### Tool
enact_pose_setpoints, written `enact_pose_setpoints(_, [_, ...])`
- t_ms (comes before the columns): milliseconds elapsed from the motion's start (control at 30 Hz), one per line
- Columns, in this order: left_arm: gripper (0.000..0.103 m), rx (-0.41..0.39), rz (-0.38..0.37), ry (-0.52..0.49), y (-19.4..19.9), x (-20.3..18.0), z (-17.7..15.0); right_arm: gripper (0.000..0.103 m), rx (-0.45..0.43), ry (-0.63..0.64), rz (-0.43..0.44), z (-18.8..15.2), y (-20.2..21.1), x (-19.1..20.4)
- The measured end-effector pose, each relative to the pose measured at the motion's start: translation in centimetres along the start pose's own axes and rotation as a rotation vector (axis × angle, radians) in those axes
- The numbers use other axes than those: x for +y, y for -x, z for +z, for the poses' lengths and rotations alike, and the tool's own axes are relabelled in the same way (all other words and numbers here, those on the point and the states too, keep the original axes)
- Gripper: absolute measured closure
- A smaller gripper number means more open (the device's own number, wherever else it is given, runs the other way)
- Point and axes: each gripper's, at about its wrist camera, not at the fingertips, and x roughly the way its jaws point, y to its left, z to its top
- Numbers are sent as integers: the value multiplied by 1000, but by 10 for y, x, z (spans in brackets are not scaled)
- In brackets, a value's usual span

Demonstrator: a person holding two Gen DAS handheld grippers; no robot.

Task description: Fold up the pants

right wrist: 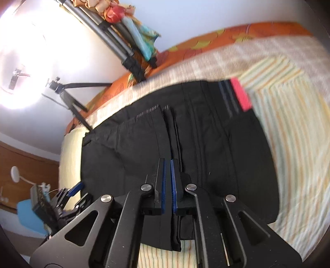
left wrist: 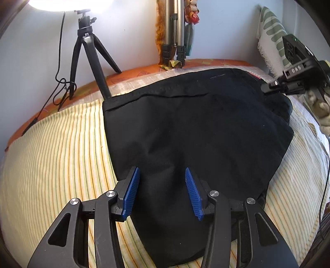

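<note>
1. Pants, black, lie folded on the striped sheet, filling the middle of both views; a pink-red waistband edge shows upper right in the right wrist view.
2. Left gripper at bottom centre of its view, blue pads spread apart over the near end of the pants. Nothing pinched between them; released.
3. Right gripper at bottom centre of its view, pads almost together with only a thin slit. A dark fold of pants runs in line with the slit, but whether cloth is pinched I cannot tell.
4. Right gripper also shows at the right edge of the left wrist view, tip at the far right corner of the pants.
5. Clutter behind: black tripod upper left, one leg touching the far left corner of the pants; its cable trails down the wall onto the orange sheet.
6. Second tripod, grey, top centre, draped with coloured cloth.
7. Lamp glare top left washes out the wall.
8. Green-patterned towel upper right.
</note>
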Motion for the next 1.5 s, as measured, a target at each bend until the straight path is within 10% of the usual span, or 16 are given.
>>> enact_pose_setpoints(167, [58, 2, -4, 11, -5, 0, 2, 75, 28, -22, 10, -10, -6, -18])
enact_pose_setpoints(933, [58, -9, 1, 11, -11, -1, 0, 63, 113, 14, 131, -16, -26, -11])
enact_pose_setpoints(1100, [58, -6, -3, 6, -11, 0, 0, 74, 97, 84, 169, -24, -23, 9])
enact_pose_setpoints(1233, [58, -3, -6, 14, -11, 0, 0, 93, 71, 148, -23, -36, -38, 23])
enact_pose_setpoints(1500, [58, -47, 17, 65, 20, 23, 2, 99, -59, 288, -158, -39, -9, 65])
